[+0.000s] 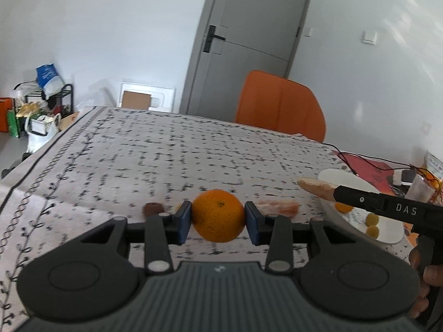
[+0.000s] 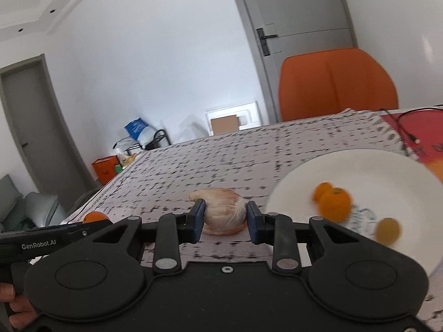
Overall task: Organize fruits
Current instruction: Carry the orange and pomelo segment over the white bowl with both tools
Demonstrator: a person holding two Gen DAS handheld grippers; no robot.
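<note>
My left gripper (image 1: pixel 218 220) is shut on an orange mandarin (image 1: pixel 218 215) and holds it just above the patterned tablecloth. My right gripper (image 2: pixel 225 218) is shut on a pale pomelo segment (image 2: pixel 221 210), left of a white plate (image 2: pixel 387 171). The plate holds mandarins (image 2: pixel 333 200) and a yellow-green fruit (image 2: pixel 388 230). In the left wrist view the plate (image 1: pixel 346 178) lies at the right, with the pomelo segment (image 1: pixel 315 186) sticking out of the right gripper over its rim. Another pomelo piece (image 1: pixel 279 207) and a brown fruit (image 1: pixel 153 208) lie on the cloth behind my left gripper.
An orange chair (image 1: pixel 279 105) stands at the table's far side before a grey door. A red mat (image 1: pixel 368 166) with black cables lies right of the plate. A cluttered rack (image 1: pixel 41 105) stands on the floor at the far left.
</note>
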